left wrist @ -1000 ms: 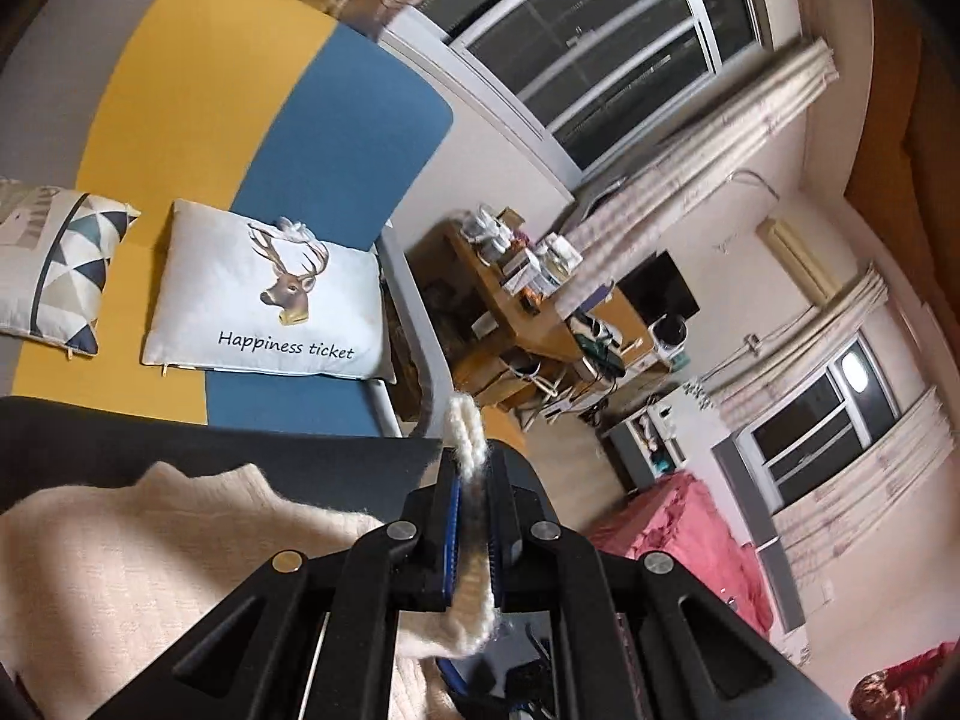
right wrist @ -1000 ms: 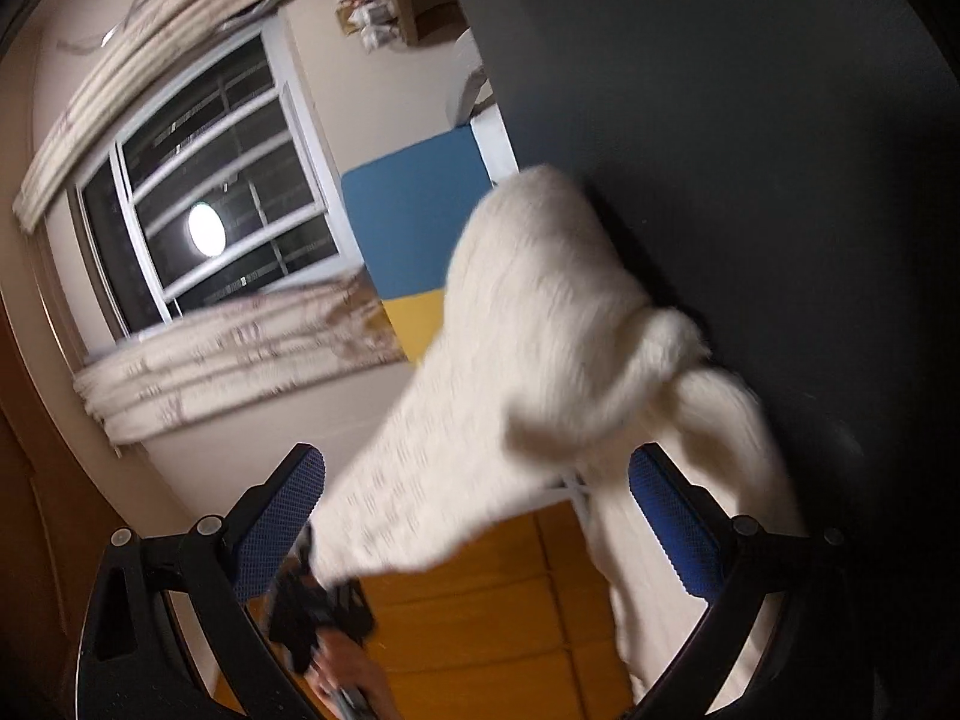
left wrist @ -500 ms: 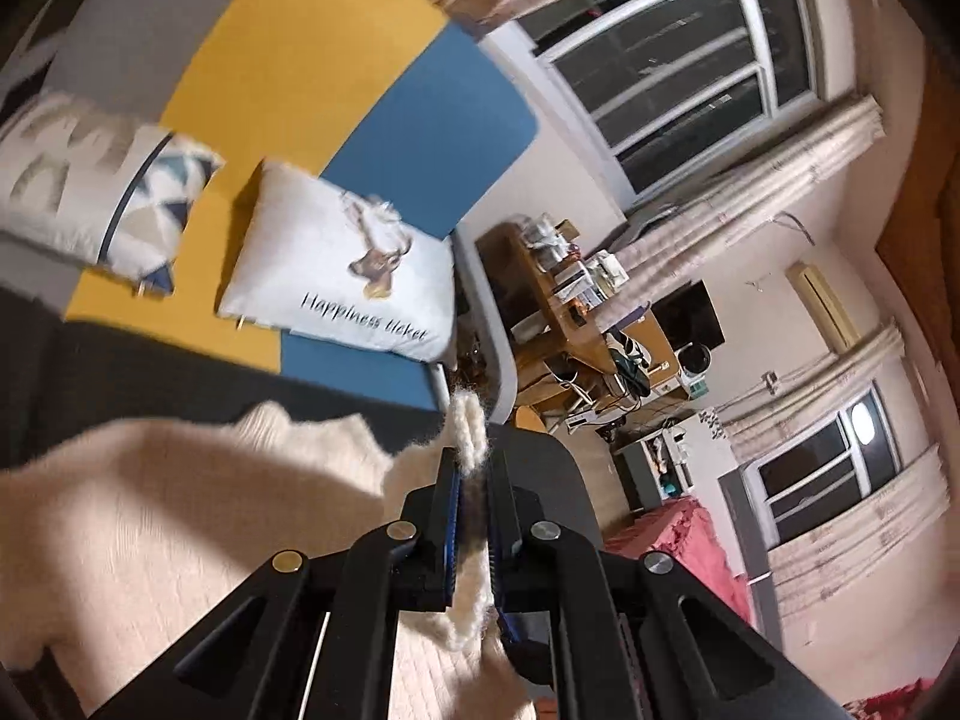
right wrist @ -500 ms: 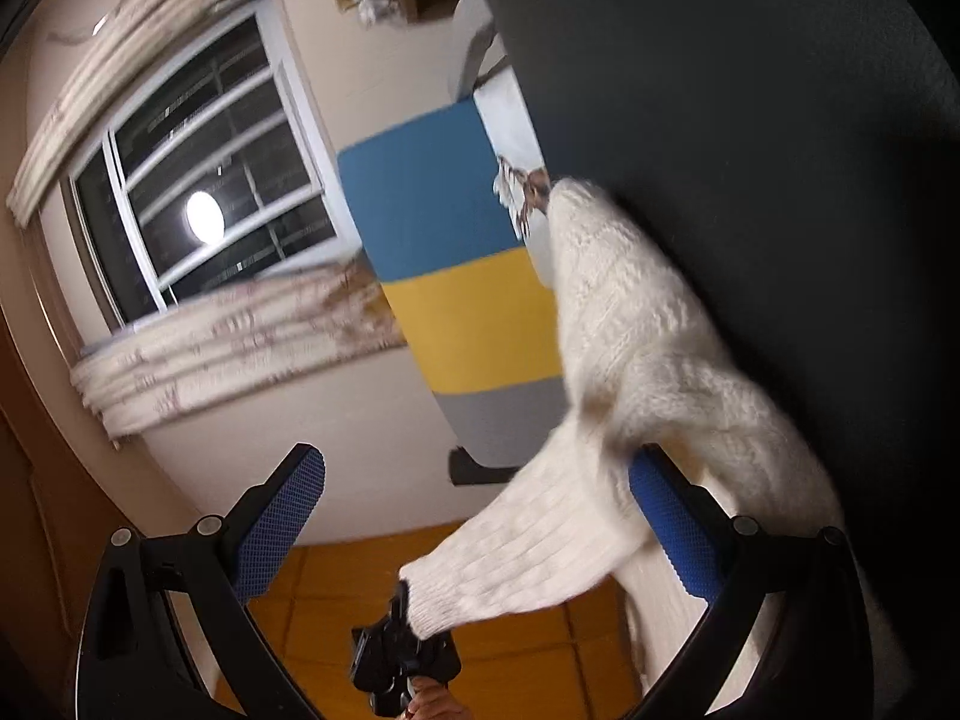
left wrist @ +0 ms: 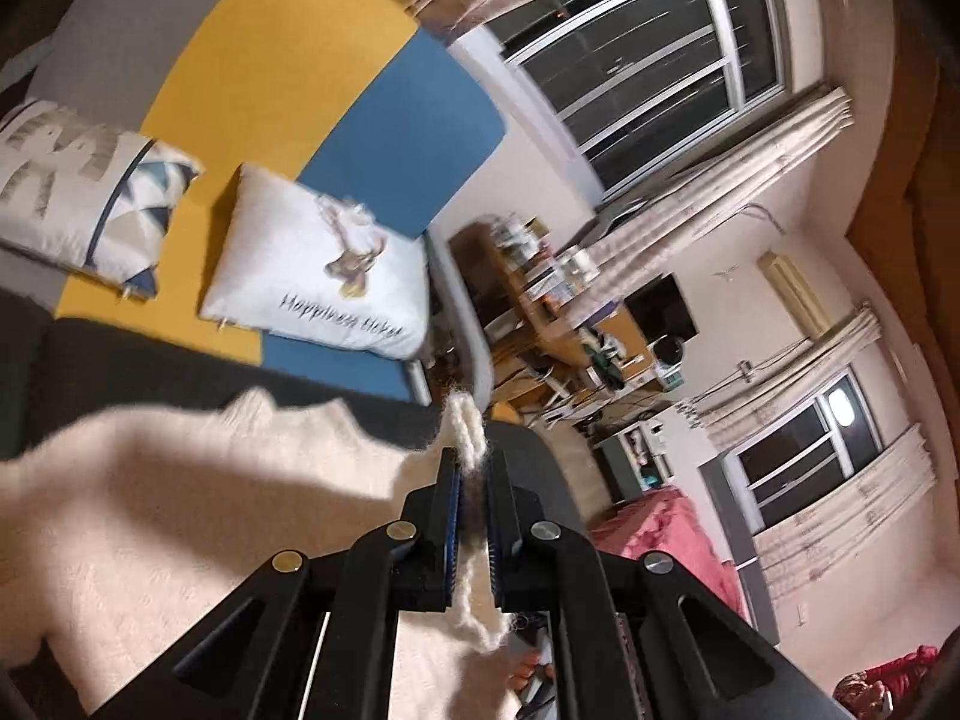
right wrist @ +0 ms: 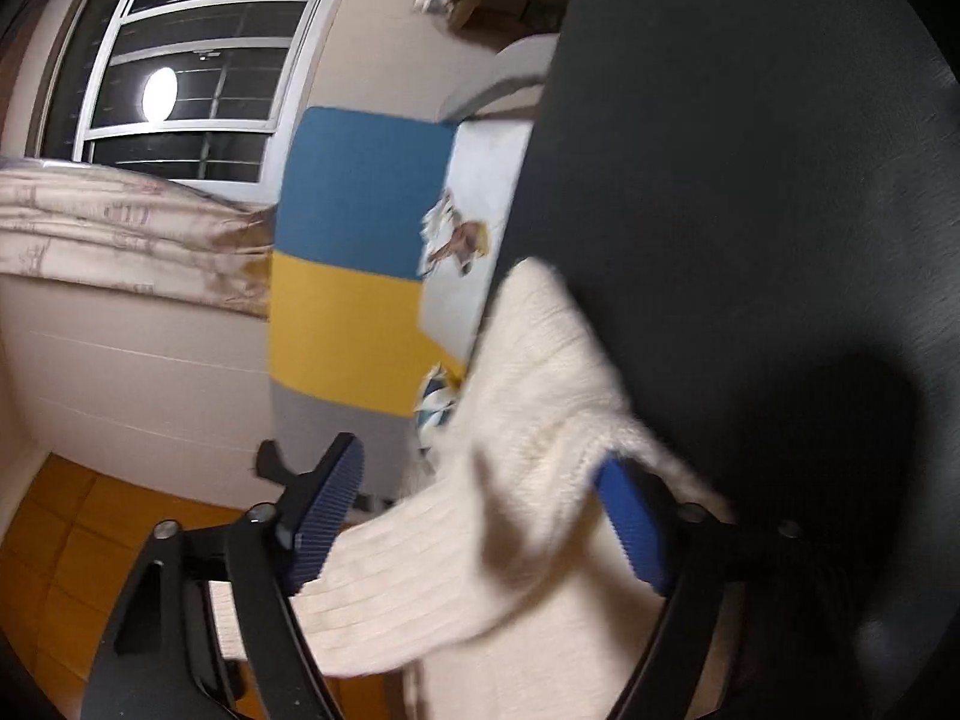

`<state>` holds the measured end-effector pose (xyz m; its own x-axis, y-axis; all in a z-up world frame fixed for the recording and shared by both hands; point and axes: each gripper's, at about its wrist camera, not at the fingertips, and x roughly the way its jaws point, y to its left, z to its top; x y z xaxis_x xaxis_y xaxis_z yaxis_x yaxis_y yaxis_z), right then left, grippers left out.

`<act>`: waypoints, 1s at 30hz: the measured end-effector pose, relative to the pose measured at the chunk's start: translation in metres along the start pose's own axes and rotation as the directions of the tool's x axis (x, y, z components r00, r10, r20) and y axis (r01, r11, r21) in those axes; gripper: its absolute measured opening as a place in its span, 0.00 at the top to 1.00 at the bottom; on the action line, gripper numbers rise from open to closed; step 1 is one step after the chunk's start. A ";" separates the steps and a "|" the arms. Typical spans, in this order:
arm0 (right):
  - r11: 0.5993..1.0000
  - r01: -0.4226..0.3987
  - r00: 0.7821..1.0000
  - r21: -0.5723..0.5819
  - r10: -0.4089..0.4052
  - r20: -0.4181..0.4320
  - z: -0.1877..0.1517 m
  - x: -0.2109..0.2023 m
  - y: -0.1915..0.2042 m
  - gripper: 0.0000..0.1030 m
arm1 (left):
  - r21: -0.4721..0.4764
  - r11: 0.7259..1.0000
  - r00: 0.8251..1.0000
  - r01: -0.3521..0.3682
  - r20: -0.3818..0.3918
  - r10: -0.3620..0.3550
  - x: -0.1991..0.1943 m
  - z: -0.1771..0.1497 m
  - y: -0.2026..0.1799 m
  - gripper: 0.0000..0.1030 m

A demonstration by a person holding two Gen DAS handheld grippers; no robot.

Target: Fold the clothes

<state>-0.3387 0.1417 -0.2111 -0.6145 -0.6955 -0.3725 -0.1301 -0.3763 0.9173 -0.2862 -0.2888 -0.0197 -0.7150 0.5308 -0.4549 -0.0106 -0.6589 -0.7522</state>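
Jaws of left gripper (left wrist: 474, 480) on sweater (left wrist: 180, 510)

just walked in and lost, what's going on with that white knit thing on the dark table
A person with tongs in each hand is folding a cream knit sweater on a dark table. The left tongs are shut on a bit of its edge. The right tongs are closing around a ribbed part, their pads not yet pressing it.

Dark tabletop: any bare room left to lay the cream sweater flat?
Yes. The dark grey tabletop is bare past the cream knit sweater, towards its far rim. It is crowded near both grippers: the left gripper pinches a sweater edge, and the right gripper's jaws are closing around a sleeve.
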 end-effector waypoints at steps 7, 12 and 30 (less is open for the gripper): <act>0.995 0.039 0.998 -0.096 -0.043 -0.037 0.001 -0.004 0.004 0.25 | -0.182 0.970 0.985 -0.162 -0.085 0.148 0.025 -0.044 0.103 0.94; 0.992 -0.009 0.998 -0.123 0.002 -0.060 0.003 -0.009 0.007 0.25 | -0.178 0.974 0.990 -0.137 -0.041 0.132 0.014 -0.045 0.115 0.94; 0.971 0.085 0.991 -0.225 -0.105 -0.079 -0.010 0.000 0.013 0.25 | -0.274 0.935 0.968 -0.226 -0.168 0.185 0.014 -0.068 0.177 0.79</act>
<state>-0.3326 0.1302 -0.2009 -0.5341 -0.6982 -0.4766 -0.0031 -0.5622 0.8270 -0.2504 -0.3617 -0.1922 -0.5770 0.4814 -0.6598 0.3431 -0.5902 -0.7307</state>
